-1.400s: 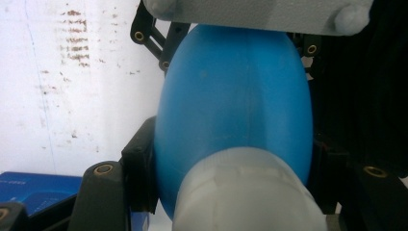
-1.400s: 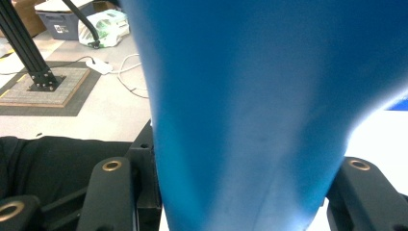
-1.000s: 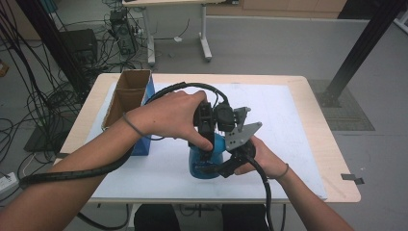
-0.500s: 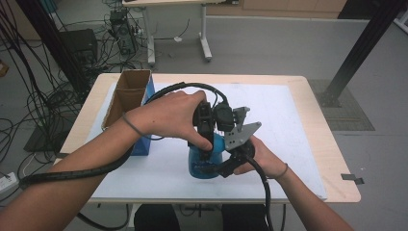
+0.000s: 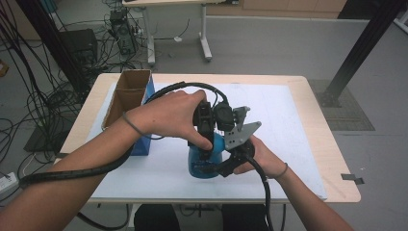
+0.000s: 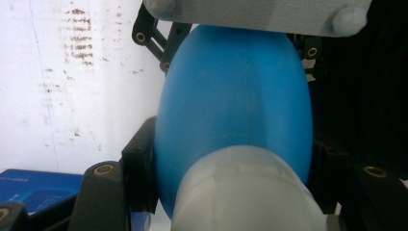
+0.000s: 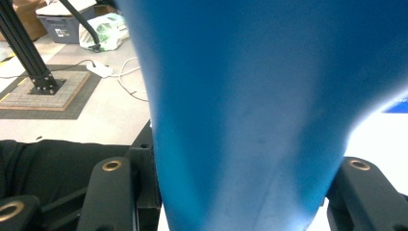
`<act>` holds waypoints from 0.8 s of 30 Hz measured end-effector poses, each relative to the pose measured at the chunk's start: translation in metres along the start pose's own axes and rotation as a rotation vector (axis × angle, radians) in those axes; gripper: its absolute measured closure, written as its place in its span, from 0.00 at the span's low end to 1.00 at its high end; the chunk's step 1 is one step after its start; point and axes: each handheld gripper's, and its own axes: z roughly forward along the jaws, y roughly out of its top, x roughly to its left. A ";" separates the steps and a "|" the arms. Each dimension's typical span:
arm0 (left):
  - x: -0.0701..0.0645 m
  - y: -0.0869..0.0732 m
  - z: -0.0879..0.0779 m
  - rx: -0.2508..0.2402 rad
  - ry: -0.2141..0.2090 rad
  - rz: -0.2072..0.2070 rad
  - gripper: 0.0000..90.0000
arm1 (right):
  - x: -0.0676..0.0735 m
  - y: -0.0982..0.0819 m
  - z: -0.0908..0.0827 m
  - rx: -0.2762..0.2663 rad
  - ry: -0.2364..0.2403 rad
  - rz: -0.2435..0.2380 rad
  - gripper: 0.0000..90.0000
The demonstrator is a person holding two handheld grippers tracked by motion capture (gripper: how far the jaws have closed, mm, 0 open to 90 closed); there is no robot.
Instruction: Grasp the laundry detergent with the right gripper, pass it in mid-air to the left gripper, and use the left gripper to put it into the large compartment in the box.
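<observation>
From the high view we find nothing has shifted over the last second: the blue bottle [image 5: 204, 161] stands on the tabletop [image 5: 298, 120] just right of the blue carton [image 5: 142, 144], with the left gripper [image 5: 207, 144] on its top and the right gripper [image 5: 223, 166] at its base, so we judge the twist has not begun. In the left gripper view our jaws are clamped near the white cap [image 6: 240, 192], whose seam is cut off. In the right gripper view our jaws pinch the blurred lower body [image 7: 250, 120].
</observation>
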 end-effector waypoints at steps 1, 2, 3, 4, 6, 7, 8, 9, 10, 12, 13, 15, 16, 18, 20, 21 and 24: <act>0.000 0.000 0.000 -0.001 0.000 -0.002 0.42 | 0.000 0.000 0.000 0.000 -0.002 -0.002 0.47; 0.000 0.000 0.000 -0.001 0.000 -0.002 0.42 | 0.000 0.000 0.000 -0.001 -0.002 -0.001 0.47; 0.000 0.000 0.000 -0.002 0.000 -0.001 0.42 | 0.000 0.000 0.000 -0.002 0.000 0.001 0.47; 0.000 0.000 -0.001 -0.001 -0.001 -0.001 0.42 | 0.000 0.000 0.000 -0.002 -0.001 0.001 0.47; 0.000 -0.001 0.000 -0.002 0.000 -0.002 0.42 | 0.000 0.000 0.000 -0.002 0.000 0.002 0.47; 0.000 0.000 -0.001 -0.001 0.000 -0.002 0.42 | 0.000 0.000 0.000 -0.001 -0.002 -0.001 0.47; 0.000 0.000 -0.001 -0.002 0.001 -0.002 0.42 | 0.000 0.001 0.000 -0.001 0.000 0.001 0.47; 0.000 0.000 -0.001 -0.003 0.002 -0.002 0.42 | 0.000 0.001 -0.001 -0.001 -0.001 0.001 0.47; 0.000 0.000 -0.001 -0.003 0.002 -0.002 0.42 | 0.000 0.001 -0.001 -0.001 -0.003 -0.002 0.47; 0.000 0.000 -0.002 0.000 0.003 -0.002 0.42 | 0.000 0.001 -0.001 -0.002 -0.002 0.000 0.47; 0.000 0.001 -0.002 0.001 0.003 -0.002 0.42 | 0.000 0.001 -0.001 -0.002 -0.002 0.000 0.47; -0.001 0.001 -0.002 0.001 0.003 -0.001 0.42 | 0.000 0.001 -0.001 -0.002 -0.002 0.000 0.47; -0.001 0.001 -0.002 -0.001 0.004 -0.002 0.42 | 0.000 0.001 -0.001 -0.003 -0.003 -0.002 0.47; 0.000 0.001 -0.003 0.000 0.003 -0.001 0.42 | 0.000 0.001 -0.001 -0.007 -0.002 0.004 0.47; -0.001 0.001 -0.003 -0.002 0.003 -0.003 0.42 | 0.000 0.000 -0.001 -0.009 -0.001 0.003 0.47; 0.000 0.001 -0.003 -0.001 0.003 -0.002 0.42 | 0.000 0.001 -0.002 -0.008 -0.001 0.005 0.47; -0.001 0.000 -0.002 -0.003 0.004 -0.003 0.42 | 0.000 0.001 -0.001 -0.006 -0.002 -0.002 0.47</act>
